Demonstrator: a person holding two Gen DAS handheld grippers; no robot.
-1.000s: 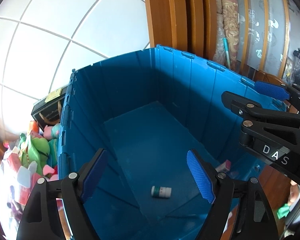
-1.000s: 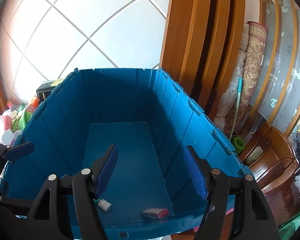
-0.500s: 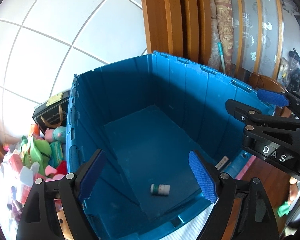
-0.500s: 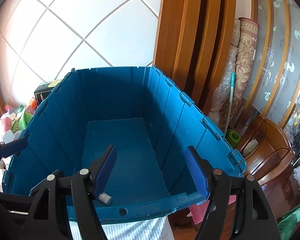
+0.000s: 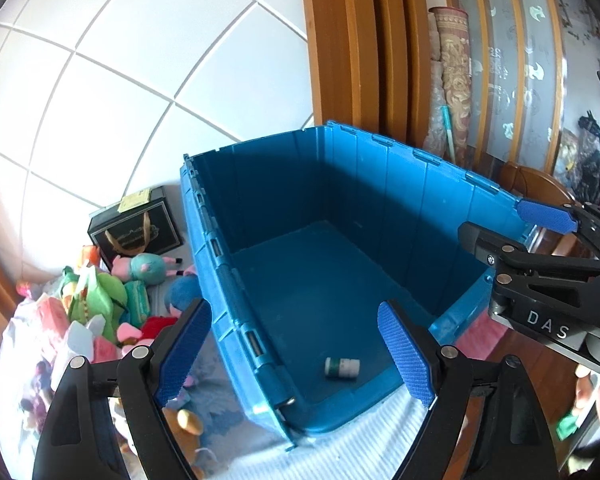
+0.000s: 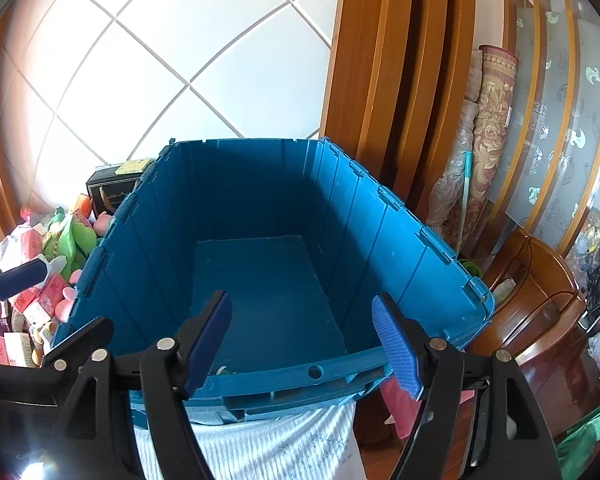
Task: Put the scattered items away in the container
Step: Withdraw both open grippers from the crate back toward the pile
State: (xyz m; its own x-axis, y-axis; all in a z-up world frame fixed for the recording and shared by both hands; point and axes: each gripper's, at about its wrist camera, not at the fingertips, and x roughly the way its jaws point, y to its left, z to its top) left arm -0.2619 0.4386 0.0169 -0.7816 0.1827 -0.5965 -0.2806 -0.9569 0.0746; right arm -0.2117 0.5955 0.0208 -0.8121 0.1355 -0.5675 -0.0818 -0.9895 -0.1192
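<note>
White-tiled wall behind, blue container (image 5: pixel 400 200) just beyond both gaping, empty tongs, small bottle (image 5: pixel 342 368) inside.

Daylight is falling on a white wall of large diagonal tiles (image 6: pixel 188 48); beside it, orange-brown wooden door framing (image 6: pixel 396 80) and a rolled patterned carpet (image 6: pixel 490 128) are standing.

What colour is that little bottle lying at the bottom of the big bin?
The bottle is white with a green end, lying on its side in the blue bin. The left wrist view shows it best.
</note>
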